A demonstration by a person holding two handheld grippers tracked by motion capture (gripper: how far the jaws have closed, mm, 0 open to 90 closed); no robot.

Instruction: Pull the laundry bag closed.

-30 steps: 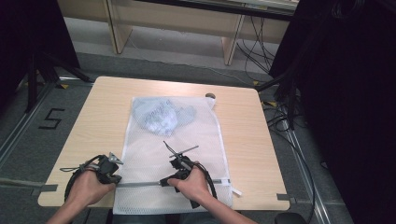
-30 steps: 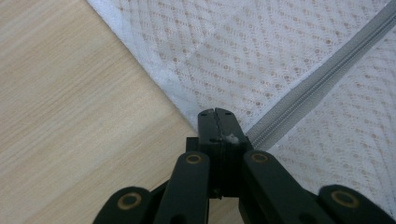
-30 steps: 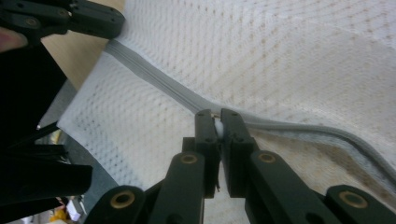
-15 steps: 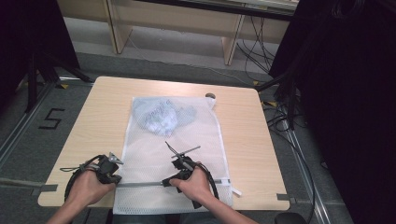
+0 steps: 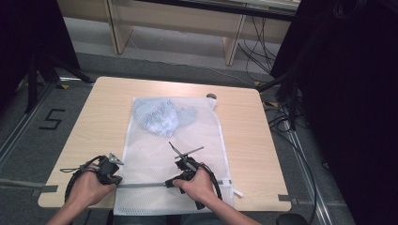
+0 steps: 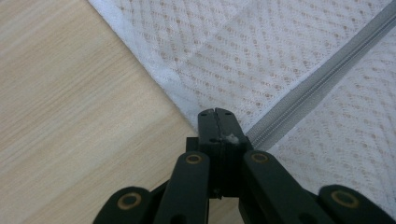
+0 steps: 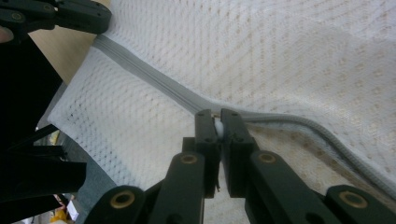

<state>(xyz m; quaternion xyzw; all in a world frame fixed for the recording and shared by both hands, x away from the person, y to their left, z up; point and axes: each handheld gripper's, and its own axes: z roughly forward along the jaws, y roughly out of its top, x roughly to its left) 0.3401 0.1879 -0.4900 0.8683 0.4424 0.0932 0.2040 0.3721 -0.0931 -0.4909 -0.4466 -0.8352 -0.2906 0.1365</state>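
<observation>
Zipping looks about half done, judging by the grey zipper [image 5: 141, 185] across the near end of the white mesh laundry bag [image 5: 187, 145]. In the right gripper view, joined into one flat band [image 7: 154, 91] from the slider toward the upper left of the frame. Parted beyond the slider toward the lower right, with the mesh gaping there. Left to do, by that reading: drawing the slider along the rest of the track toward the bag's lower right corner in the high view. Could equally be an unzipping caught midway; cannot tell which from these frames.

Lying flat on the wooden surface [image 5: 244, 140], the bag, filling the middle of the high view, with a bundled pale blue garment [image 5: 162, 117] inside near its upper edge.

Clenched on the bag's corner at the zipper's end, the left fingers [image 6: 208, 126], at the lower left of the high view, with mesh caught between the tips. Clenched on the small white zipper pull [image 7: 217, 127], the right fingers [image 7: 204, 126], lower centre of the high view.

Both hands low and close to the surface, left hand [image 5: 87, 187] and right hand [image 5: 199, 183] entering from the bottom edge, forearms angled inward, fingers pointed toward each other along the zipper line.
</observation>
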